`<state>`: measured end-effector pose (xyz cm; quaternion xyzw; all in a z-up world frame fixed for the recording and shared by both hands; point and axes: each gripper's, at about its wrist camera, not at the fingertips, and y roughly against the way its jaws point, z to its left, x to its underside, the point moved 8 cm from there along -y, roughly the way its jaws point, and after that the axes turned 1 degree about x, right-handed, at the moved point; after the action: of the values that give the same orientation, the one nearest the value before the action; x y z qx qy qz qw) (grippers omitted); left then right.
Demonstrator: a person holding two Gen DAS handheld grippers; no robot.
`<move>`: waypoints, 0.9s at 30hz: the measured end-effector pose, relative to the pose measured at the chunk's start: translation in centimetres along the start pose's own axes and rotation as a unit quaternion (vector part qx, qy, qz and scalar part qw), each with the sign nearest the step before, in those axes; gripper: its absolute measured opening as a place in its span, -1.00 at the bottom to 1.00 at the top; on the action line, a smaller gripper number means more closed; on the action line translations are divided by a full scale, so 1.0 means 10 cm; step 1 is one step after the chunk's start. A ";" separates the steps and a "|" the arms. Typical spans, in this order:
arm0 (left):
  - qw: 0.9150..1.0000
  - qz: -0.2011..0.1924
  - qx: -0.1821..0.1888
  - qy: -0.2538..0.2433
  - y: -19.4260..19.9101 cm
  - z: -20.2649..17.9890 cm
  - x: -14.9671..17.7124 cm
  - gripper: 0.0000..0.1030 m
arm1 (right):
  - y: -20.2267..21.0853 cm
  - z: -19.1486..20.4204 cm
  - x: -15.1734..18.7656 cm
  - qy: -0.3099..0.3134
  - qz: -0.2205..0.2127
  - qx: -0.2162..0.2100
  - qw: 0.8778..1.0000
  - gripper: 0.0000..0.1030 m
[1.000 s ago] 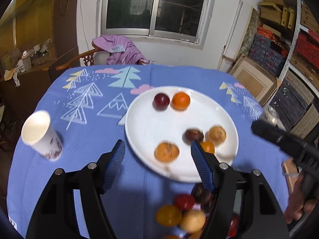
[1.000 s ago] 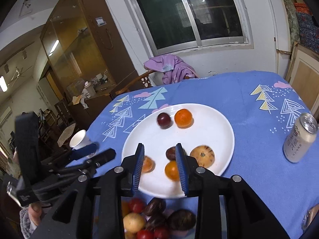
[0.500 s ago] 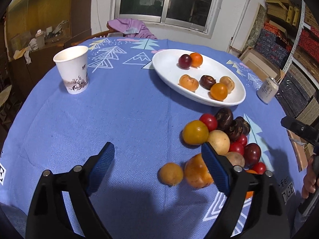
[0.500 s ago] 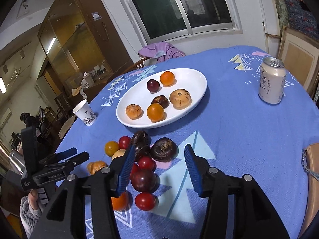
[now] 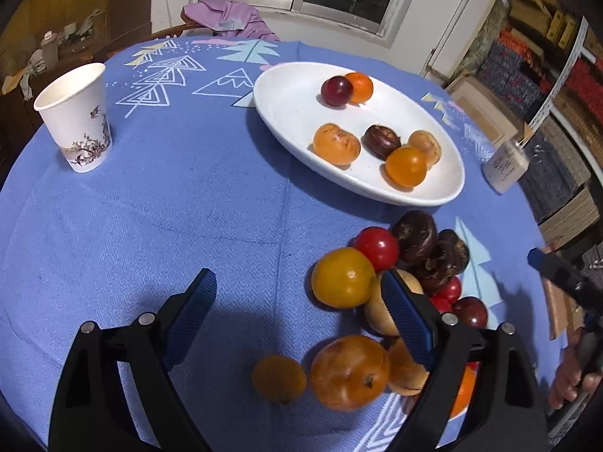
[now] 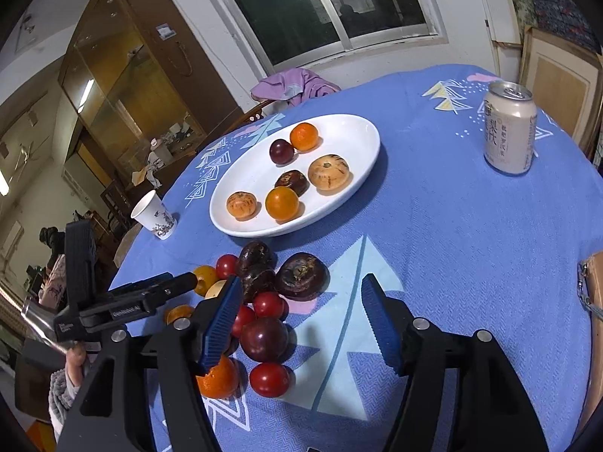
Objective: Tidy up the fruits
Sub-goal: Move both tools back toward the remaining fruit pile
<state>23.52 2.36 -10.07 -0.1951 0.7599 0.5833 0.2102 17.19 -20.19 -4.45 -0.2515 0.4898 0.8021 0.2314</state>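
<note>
A white plate (image 5: 294,113) (image 6: 346,135) holds several fruits: orange ones, a dark plum and brown ones. A pile of loose fruit (image 5: 380,275) (image 6: 264,286) lies on the blue cloth in front of it. My left gripper (image 5: 297,301) is open, low over the cloth at the pile's left side. A small orange fruit (image 5: 279,378) and a big orange one (image 5: 348,371) lie below its jaws, untouched. My right gripper (image 6: 301,320) is over the pile's near right side, its jaws opening. A dark plum (image 6: 264,339) and a red tomato (image 6: 269,378) lie between them, not pressed.
A paper cup (image 5: 77,120) (image 6: 154,216) stands at the left of the table. A drink can (image 6: 508,128) (image 5: 507,165) stands at the right. A chair with purple cloth (image 5: 230,19) is behind the table. A brown bag (image 6: 593,293) lies at the right edge.
Both grippers drew back from over the plate and came down toward the loose fruit pile. Both sets of jaws stand wider than before.
</note>
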 end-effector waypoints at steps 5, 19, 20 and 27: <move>1.000 0.002 -0.011 -0.001 -0.07 0.05 -0.02 0.84 | -0.01 0.01 0.01 0.000 0.002 -0.001 1.000 0.32; 0.998 -0.051 -0.001 0.027 0.22 0.30 -0.13 0.84 | 0.01 -0.01 -0.01 -0.005 -0.003 -0.003 1.000 0.34; 0.999 -0.049 -0.003 0.022 0.18 0.25 -0.15 0.84 | 0.00 -0.01 0.00 -0.004 -0.002 -0.002 1.000 0.34; 1.000 -0.013 0.003 0.021 -0.15 0.16 -0.25 0.20 | -0.01 -0.04 -0.01 -0.007 0.000 0.001 1.000 0.34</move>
<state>26.56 3.64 -10.28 -0.2169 0.7633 0.5740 0.2021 17.35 -20.50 -4.60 -0.2455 0.4890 0.8032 0.2355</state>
